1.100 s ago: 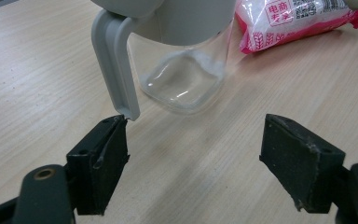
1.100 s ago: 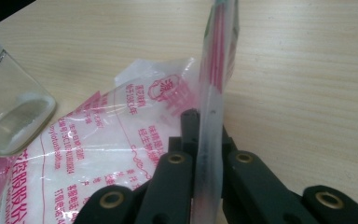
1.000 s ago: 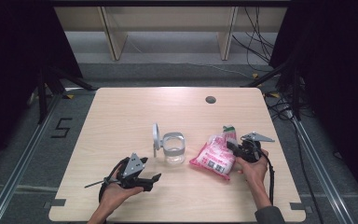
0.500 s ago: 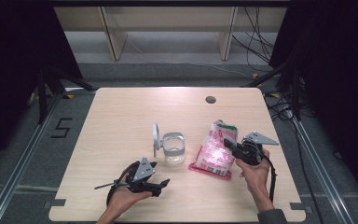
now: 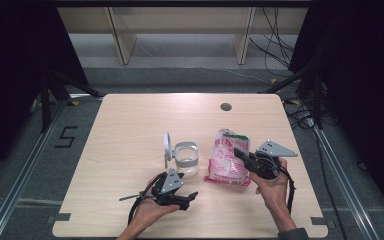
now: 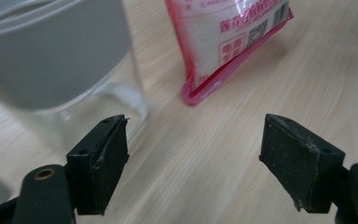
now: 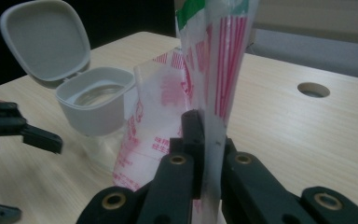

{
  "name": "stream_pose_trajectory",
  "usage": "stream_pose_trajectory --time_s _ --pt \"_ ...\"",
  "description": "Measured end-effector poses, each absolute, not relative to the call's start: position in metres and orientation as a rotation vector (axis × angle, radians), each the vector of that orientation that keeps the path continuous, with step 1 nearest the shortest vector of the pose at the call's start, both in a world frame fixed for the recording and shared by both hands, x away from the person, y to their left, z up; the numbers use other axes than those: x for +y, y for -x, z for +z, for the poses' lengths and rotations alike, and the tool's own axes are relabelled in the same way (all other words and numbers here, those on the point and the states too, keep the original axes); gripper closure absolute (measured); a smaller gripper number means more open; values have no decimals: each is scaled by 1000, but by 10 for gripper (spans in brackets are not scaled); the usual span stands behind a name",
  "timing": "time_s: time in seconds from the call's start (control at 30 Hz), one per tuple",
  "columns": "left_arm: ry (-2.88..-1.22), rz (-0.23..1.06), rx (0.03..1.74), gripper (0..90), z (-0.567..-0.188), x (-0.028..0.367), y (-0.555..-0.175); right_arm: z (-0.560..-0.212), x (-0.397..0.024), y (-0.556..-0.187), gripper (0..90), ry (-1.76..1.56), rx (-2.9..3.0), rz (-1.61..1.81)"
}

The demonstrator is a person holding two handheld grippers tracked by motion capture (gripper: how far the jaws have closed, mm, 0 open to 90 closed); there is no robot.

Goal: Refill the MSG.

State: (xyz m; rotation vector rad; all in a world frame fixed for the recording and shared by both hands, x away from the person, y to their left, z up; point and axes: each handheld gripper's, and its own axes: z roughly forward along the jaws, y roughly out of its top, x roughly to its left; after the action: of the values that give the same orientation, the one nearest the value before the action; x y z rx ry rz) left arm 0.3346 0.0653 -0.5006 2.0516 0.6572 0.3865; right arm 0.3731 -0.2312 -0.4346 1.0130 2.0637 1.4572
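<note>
Jaws: your right gripper (image 7: 204, 140) is clamped on the edge of the pink-and-white bag (image 5: 227, 159), holding it up on the table (image 5: 130, 130) | your left gripper (image 6: 193, 154) gapes wide, holding nothing | clear jar (image 5: 186, 158), grey lid (image 5: 167, 146) flipped up, just left of the bag.

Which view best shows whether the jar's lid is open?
The right gripper view: the jar stands with its hinged lid flipped up and the mouth exposed. The high view shows the same, but small. The left gripper view gives just a blurred part of its side.
</note>
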Motion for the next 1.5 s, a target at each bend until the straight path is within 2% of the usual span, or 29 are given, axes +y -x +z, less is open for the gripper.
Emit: stream_pose_trajectory --time_s 0.27,0.4,0.8,1.03,1.23,1.33,1.5 --pt "-2013 365 693 225 -495 37 -343 -418 -222 -366 900 -965 2076 1433" --pt "-2011 384 702 229 -497 36 -344 -414 -220 -365 900 -944 2084 1425" --pt "-2002 328 690 233 -501 12 -345 -389 -214 -359 900 -930 2130 1337" --pt "-1934 353 703 235 -498 12 -344 -374 -210 -358 900 -868 2125 1371" --pt "-1932 377 714 270 -502 10 -346 -361 -199 -358 900 -816 2125 1407" --pt "-1892 334 713 292 -503 7 -346 -357 -195 -358 900 -803 2093 1423" --pt "-1888 359 716 363 -505 3 -349 -349 -191 -354 900 -792 2107 1433"
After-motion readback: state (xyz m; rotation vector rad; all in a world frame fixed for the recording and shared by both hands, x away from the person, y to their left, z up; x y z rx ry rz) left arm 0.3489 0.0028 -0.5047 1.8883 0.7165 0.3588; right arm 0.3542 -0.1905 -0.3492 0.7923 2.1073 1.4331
